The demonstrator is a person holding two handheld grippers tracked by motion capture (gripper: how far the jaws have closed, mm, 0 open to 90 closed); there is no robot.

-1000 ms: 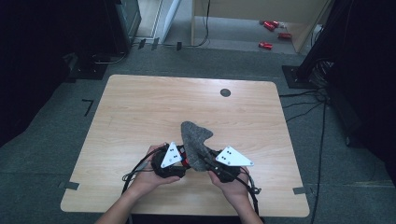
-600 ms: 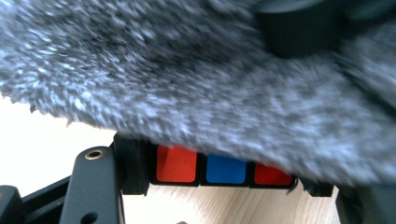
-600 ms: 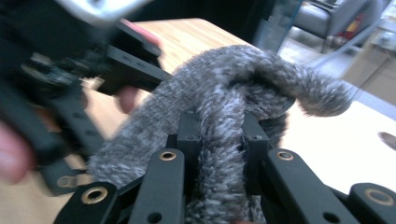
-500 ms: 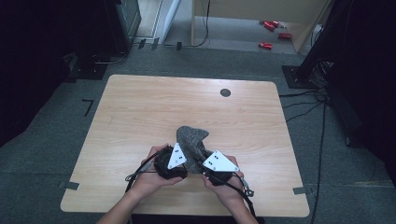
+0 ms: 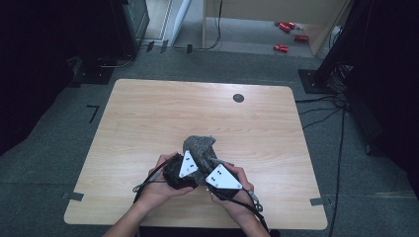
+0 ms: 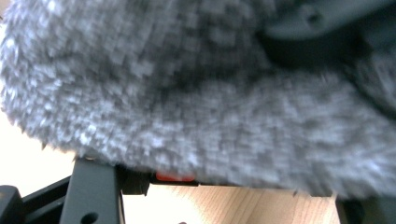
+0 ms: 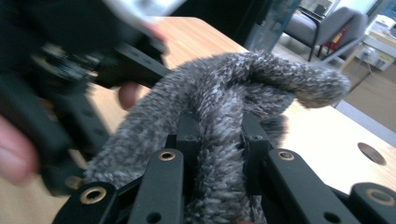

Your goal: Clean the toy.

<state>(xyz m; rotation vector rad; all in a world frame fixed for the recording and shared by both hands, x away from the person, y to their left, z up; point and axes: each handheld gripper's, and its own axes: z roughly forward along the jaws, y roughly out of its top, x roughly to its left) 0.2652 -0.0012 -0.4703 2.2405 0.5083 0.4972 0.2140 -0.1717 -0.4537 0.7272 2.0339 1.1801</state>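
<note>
A light wooden table with rounded corners [image 5: 148, 123] stands on grey carpet in a dim room, with a small round black cable hole [image 5: 238, 98] near its far edge. Beyond the table lie a few red objects [image 5: 288, 35] on the floor by a pale wooden panel, and black cables [image 5: 323, 106] trail across the carpet at the right. Near the table's front edge, a person's two hands hold the grippers close together around a fuzzy grey cloth [image 5: 200, 148], which is bunched up between them just above the tabletop. The right gripper [image 7: 218, 140] has its black jaws pressed on a thick fold of the cloth, a narrow gap between them packed with fabric. The left gripper [image 5: 185, 165] sits against the cloth's left side; in the left gripper view the blurred cloth covers the jaws' tips, so I cannot tell how far they are open. Grey three-cornered plates hide both grippers' jaws from above.
</note>
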